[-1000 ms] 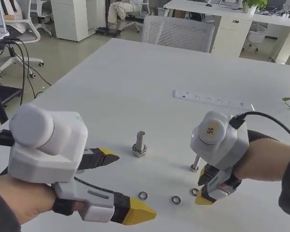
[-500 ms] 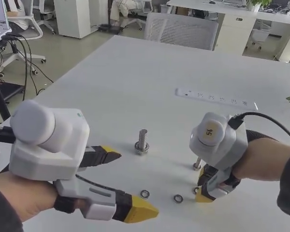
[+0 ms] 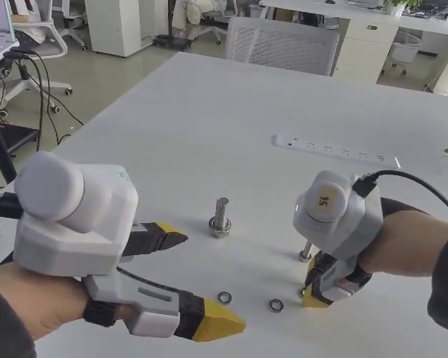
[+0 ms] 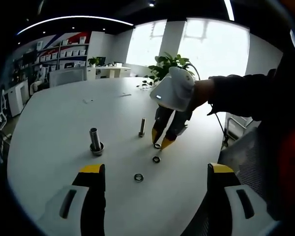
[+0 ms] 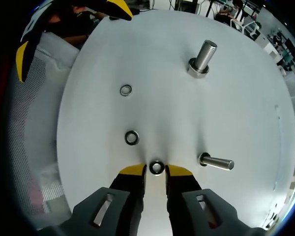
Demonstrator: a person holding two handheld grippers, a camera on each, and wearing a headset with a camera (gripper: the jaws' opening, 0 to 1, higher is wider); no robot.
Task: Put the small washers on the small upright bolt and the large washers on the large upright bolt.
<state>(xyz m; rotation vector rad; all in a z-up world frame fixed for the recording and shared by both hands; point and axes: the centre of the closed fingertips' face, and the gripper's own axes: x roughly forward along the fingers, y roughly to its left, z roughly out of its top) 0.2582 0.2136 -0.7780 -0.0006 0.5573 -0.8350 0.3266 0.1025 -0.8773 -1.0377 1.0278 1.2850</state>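
Right gripper (image 5: 156,171) has eased down beside the small bolt (image 5: 216,162), fingers (image 5: 132,172) narrowly bracketing one washer (image 5: 157,167) on the bench (image 5: 187,113); left gripper (image 4: 156,168), farther off, fingers wide.

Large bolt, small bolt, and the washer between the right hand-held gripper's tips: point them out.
large bolt (image 5: 203,56), right gripper view, threaded shaft.
small bolt (image 5: 217,162), right gripper view, mid shaft.
washer (image 5: 152,167), right gripper view, left side of ring.

right gripper (image 5: 156,173) lowered slightly, straddling small washer (image 5: 157,167)
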